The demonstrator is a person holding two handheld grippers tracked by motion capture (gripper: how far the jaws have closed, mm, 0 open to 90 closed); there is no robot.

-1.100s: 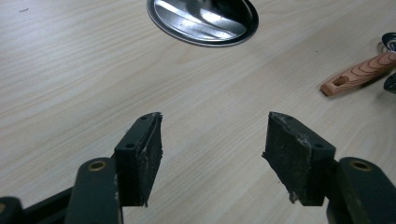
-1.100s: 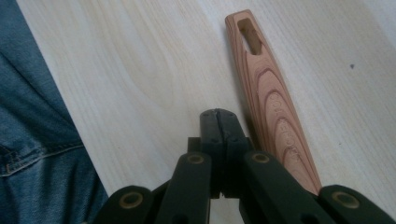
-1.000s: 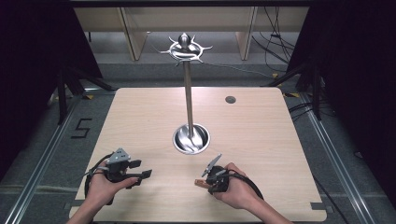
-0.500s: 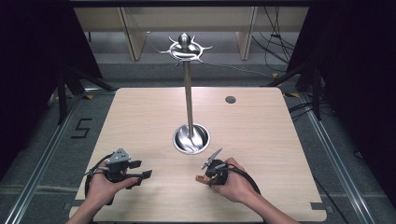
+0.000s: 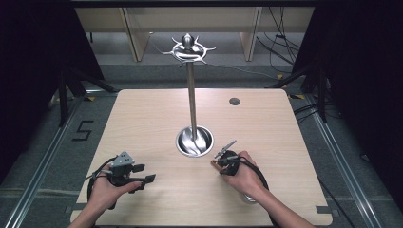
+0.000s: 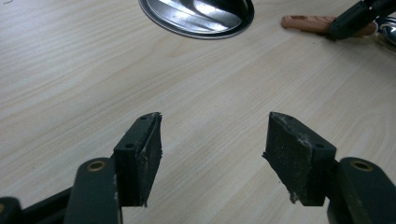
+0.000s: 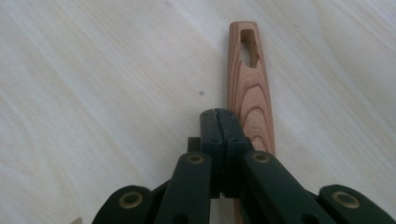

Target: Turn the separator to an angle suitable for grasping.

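Observation:
A utensil with a wooden handle point(image 7: 247, 79) that has a slot at its far end lies flat on the table. My right gripper point(image 7: 218, 114) is shut, pad against pad. The handle runs along its right jaw and passes under it; I cannot tell whether it is pinned there. From above, the right gripper point(image 5: 219, 160) sits just right of the round steel base point(image 5: 194, 141), and the handle's tip point(image 5: 215, 163) pokes out toward that base. My left gripper point(image 5: 146, 173) rests near the front left, open, with bare wood between its pads point(image 6: 144, 154).
A tall steel stand point(image 5: 192, 95) rises from the base to a ring of hooks point(image 5: 188, 49). A dark round spot point(image 5: 234, 101) marks the far side of the wooden table point(image 5: 142, 118). Something shiny point(image 5: 246, 197) shows under the right wrist. Cables lie beyond the table.
My right hand has slid away from the front edge toward the steel base, and the wooden handle's tip has travelled with it. The left hand has stayed put.

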